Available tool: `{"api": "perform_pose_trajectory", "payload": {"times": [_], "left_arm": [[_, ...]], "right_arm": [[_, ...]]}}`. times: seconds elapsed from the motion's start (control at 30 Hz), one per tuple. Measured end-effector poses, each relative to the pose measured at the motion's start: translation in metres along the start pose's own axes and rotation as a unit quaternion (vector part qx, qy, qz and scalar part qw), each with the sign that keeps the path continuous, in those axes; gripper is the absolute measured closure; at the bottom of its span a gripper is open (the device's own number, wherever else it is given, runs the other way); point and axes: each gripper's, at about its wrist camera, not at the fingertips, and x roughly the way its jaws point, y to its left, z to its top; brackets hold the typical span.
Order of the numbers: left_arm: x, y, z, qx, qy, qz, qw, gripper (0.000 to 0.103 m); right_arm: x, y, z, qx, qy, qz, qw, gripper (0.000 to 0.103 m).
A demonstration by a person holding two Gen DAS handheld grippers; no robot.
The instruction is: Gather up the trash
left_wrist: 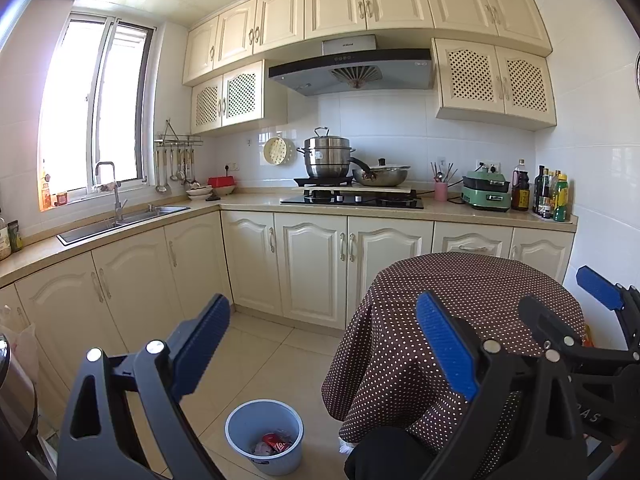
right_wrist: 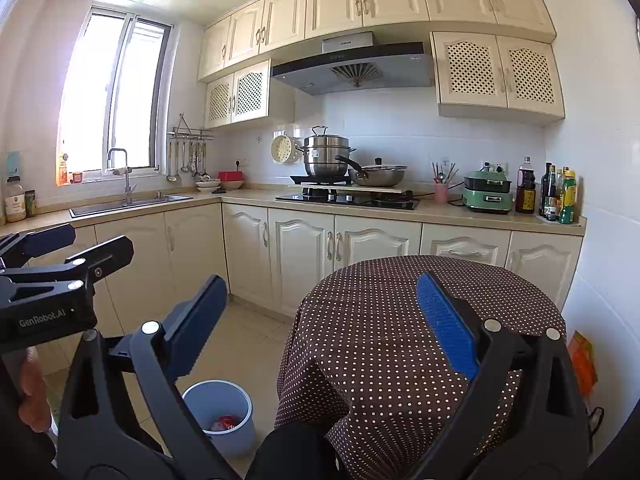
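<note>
A light blue waste bin (left_wrist: 240, 424) stands on the tiled floor, left of a round table. Red crumpled trash (left_wrist: 276, 442) and other scraps lie inside it. My left gripper (left_wrist: 322, 344) hangs open above the bin and the table's edge, with nothing between its blue pads. The right gripper (left_wrist: 560, 292) shows at the right over the table, also open. In the right wrist view my right gripper (right_wrist: 320, 326) is open and empty above the bin (right_wrist: 200, 400), which holds red trash (right_wrist: 228, 422). The left gripper (right_wrist: 96, 238) sits at the left.
The round table (left_wrist: 460, 292) wears a brown dotted cloth and its top is bare. An L-shaped counter (left_wrist: 248, 200) carries a sink, hob, pots, a green cooker and bottles. An orange packet (right_wrist: 582, 356) leans by the right wall. Dark clothing (left_wrist: 384, 452) fills the bottom middle.
</note>
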Motion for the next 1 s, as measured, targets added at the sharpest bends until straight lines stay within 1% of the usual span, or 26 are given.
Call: {"api": "perform_pose_trajectory", "payload": {"times": [0.7, 0.87, 1.0], "left_arm": [[0.003, 0.003, -0.002, -0.003, 0.003, 0.004, 1.0000, 0.010], [0.010, 0.003, -0.006, 0.001, 0.010, 0.004, 0.9999, 0.010], [0.022, 0.007, -0.014, -0.003, 0.025, 0.011, 0.9996, 0.010]], "right_arm": [[0.008, 0.001, -0.002, -0.002, 0.007, 0.009, 1.000, 0.009], [0.013, 0.001, -0.005, -0.001, 0.013, 0.008, 1.000, 0.009], [0.026, -0.004, -0.011, -0.001, 0.024, 0.005, 1.000, 0.009]]}}
